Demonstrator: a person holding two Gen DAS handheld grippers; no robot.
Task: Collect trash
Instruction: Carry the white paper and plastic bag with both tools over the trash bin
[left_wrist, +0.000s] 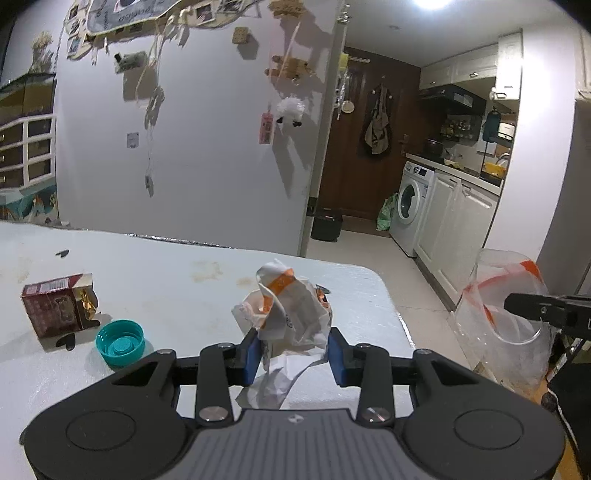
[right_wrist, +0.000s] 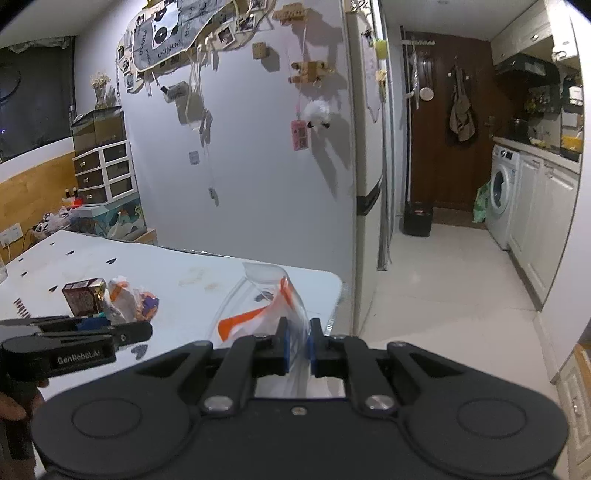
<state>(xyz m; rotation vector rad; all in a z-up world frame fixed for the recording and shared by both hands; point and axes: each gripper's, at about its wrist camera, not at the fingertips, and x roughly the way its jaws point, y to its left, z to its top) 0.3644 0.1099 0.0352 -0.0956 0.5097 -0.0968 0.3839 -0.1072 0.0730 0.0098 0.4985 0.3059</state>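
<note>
While the crumpled wrapper (left_wrist: 284, 314), white paper w/ orange print, sits pinched between the blue pads (left_wrist: 252, 354) of the left gripper (left_wrist: 293, 356), it is held up above the white table (left_wrist: 155, 266), near the table's right end. Jaws there are partly closed, squeezing the wad. Right gripper (right_wrist: 298, 345) is clamped tight on the edge of a clear plastic bag (right_wrist: 258, 299) w/ orange stripes, bag mouth gaping beside the table corner. On the table, left of the wrapper: teal bottle cap (left_wrist: 120, 341) and a small red box (left_wrist: 59, 308).
</note>
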